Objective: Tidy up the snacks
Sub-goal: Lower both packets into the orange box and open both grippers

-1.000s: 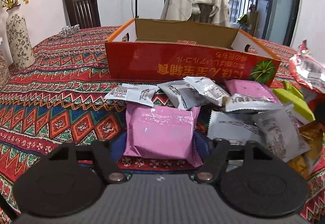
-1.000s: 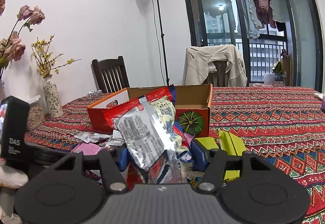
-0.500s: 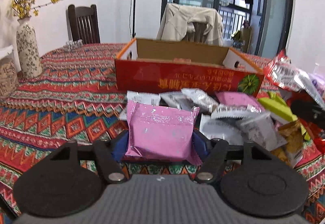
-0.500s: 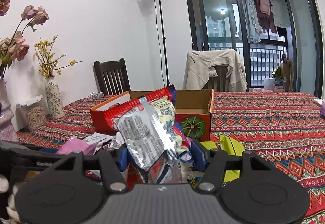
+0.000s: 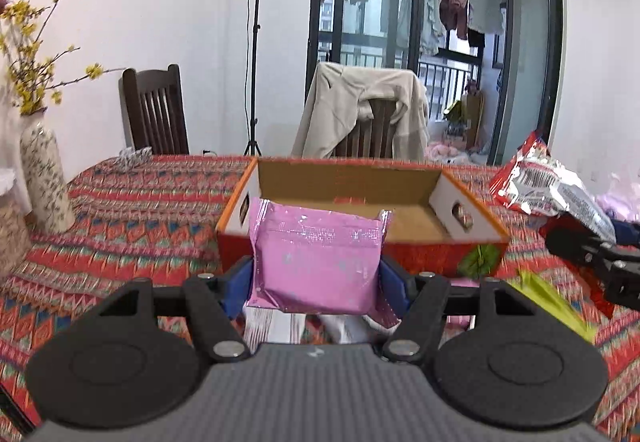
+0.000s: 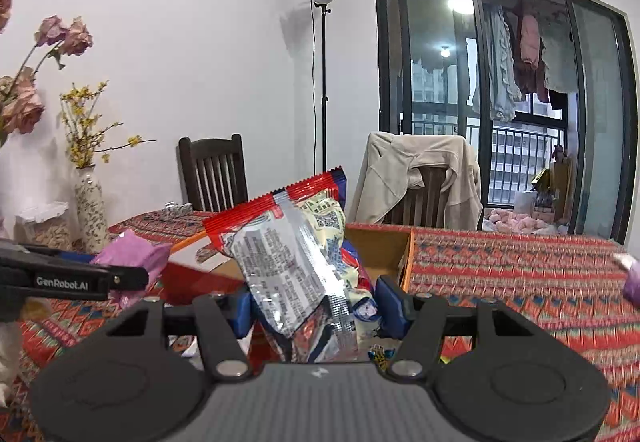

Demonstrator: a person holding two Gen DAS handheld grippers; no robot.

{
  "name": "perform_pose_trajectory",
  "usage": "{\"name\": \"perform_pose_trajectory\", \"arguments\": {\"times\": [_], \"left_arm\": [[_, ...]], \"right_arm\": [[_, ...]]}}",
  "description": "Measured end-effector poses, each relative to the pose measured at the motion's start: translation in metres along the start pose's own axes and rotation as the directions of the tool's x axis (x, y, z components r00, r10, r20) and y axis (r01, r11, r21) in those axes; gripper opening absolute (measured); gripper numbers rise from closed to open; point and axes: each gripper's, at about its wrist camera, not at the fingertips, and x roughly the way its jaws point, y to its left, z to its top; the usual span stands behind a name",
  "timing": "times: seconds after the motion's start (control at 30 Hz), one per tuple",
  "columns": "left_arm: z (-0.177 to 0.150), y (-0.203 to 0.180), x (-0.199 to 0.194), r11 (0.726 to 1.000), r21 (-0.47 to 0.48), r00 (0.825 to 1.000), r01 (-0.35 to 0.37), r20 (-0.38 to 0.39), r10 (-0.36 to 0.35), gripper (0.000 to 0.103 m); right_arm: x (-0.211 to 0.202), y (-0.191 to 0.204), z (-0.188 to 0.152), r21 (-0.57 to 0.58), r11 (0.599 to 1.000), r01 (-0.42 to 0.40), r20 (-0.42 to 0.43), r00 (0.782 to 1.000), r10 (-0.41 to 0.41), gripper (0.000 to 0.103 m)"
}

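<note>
My left gripper (image 5: pixel 316 274) is shut on a pink foil snack packet (image 5: pixel 316 262), held in the air in front of the red cardboard box (image 5: pixel 360 201). My right gripper (image 6: pixel 320 302) is shut on a red and silver snack bag (image 6: pixel 296 250), raised before the same box (image 6: pixel 384 246). In the left wrist view that bag (image 5: pixel 548 185) and the right gripper's black body (image 5: pixel 592 254) show at the right edge. In the right wrist view the left gripper (image 6: pixel 116 278) and its pink packet (image 6: pixel 132 254) appear at the left. The box looks empty inside.
A patterned red tablecloth (image 5: pixel 140 209) covers the table. A few loose packets (image 5: pixel 548 298) lie below the grippers, mostly hidden. A flowered vase (image 5: pixel 44 181) stands at the left edge. Two chairs (image 5: pixel 156 109) and a lamp stand (image 5: pixel 254 41) are behind the table.
Both grippers have risen with their packets. The pile of snacks has dropped below the view, and the box's open top now shows behind the pink packet.
</note>
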Motion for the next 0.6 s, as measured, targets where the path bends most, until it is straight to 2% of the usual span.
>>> {"name": "perform_pose_trajectory", "arguments": {"times": [0.27,0.43,0.6], "left_arm": [[0.048,-0.005,0.059,0.999,-0.022,0.999,-0.030,-0.013,0.030,0.067],[0.061,-0.007,0.102,0.997,-0.027,0.996,-0.072,-0.053,0.071,0.067],[0.065,-0.004,0.139,0.991,-0.033,0.987,-0.127,-0.104,0.123,0.067]], "right_arm": [[0.068,-0.011,0.043,0.005,1.000,-0.008,-0.075,0.997,0.008,0.061],[0.118,-0.018,0.058,0.027,1.000,-0.002,-0.148,0.989,0.006,0.061],[0.171,-0.029,0.057,0.072,0.997,0.005,-0.242,0.970,0.013,0.061]]}}
